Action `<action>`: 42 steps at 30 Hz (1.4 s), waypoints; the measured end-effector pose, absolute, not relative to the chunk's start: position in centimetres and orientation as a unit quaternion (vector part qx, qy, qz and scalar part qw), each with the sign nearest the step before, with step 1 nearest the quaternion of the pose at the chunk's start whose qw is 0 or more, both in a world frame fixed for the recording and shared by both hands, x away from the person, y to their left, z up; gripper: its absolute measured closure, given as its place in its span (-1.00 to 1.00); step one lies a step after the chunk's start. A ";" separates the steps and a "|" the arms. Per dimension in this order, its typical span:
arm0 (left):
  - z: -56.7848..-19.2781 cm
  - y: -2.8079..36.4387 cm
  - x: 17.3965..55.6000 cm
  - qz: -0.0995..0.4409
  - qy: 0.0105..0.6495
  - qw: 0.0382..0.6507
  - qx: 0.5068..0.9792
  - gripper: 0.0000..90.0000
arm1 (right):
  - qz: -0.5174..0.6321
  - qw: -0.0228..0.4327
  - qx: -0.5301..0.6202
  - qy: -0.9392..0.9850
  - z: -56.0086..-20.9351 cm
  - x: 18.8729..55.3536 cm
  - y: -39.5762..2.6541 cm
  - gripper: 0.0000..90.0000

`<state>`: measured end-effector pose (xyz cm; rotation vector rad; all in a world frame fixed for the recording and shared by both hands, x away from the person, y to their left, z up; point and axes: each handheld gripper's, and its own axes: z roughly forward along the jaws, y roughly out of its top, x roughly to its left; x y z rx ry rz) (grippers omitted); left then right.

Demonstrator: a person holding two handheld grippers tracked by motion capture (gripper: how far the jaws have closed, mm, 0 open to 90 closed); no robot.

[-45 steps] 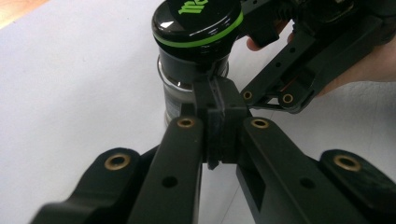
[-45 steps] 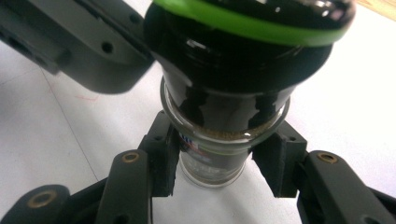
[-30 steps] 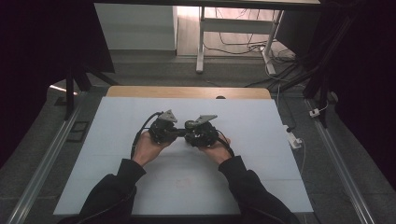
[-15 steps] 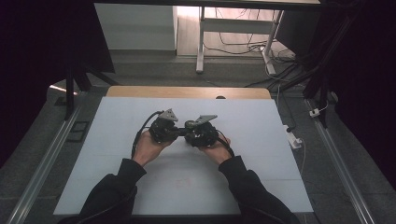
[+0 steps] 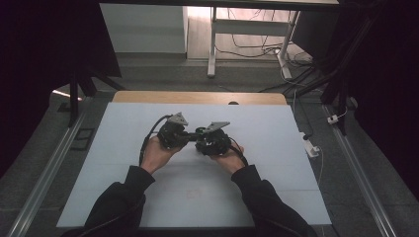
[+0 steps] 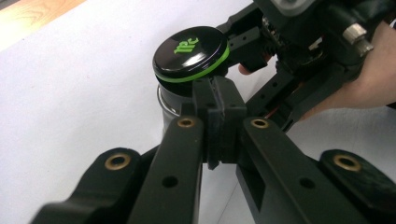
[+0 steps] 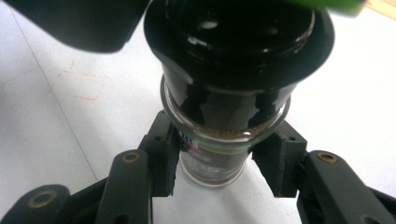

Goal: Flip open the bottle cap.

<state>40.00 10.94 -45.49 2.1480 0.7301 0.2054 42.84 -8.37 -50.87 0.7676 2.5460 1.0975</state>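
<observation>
In the high view we see our two hands meeting just above the middle of the frame over the pale blue-white table sheet (image 5: pixel 123 197). Our left gripper (image 5: pixel 187 137) and right gripper (image 5: pixel 198 140) point at each other, almost touching. Bare sheet lies open on every side of them. A strip of wooden tabletop (image 5: pixel 197 97) borders the sheet at the top, and metal rails (image 5: pixel 44 177) run down both sides of the frame. What sits between the grippers is too small to tell here.

In the left gripper view we see one small glass jar (image 6: pixel 170 105) with a black round lid ringed in green (image 6: pixel 191 51), in the upper middle of the frame. Our left gripper's two jaws are clenched flat against each other just below the lid, grasping nothing. Our right gripper (image 6: pixel 261 46) fills the upper right.

In the right gripper view the jar (image 7: pixel 212 156) stands in the centre, brown grains inside it. Our right gripper's two pads (image 7: pixel 163 158) clamp its glass body below the black lid (image 7: pixel 238 70).
</observation>
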 end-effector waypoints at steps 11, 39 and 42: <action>-44.8 11.1 40.4 0.092 0.296 0.419 0.854 0.96 | 0.379 0.133 0.266 0.876 -50.9 42.8 -8.4 0.17; -44.1 11.7 42.0 0.117 0.328 0.400 0.848 0.91 | 0.376 0.137 0.260 0.879 -50.9 42.8 -8.3 0.15; -44.0 11.8 41.7 0.119 0.326 0.401 0.848 0.83 | 0.375 0.135 0.262 0.879 -50.9 42.8 -8.3 0.13</action>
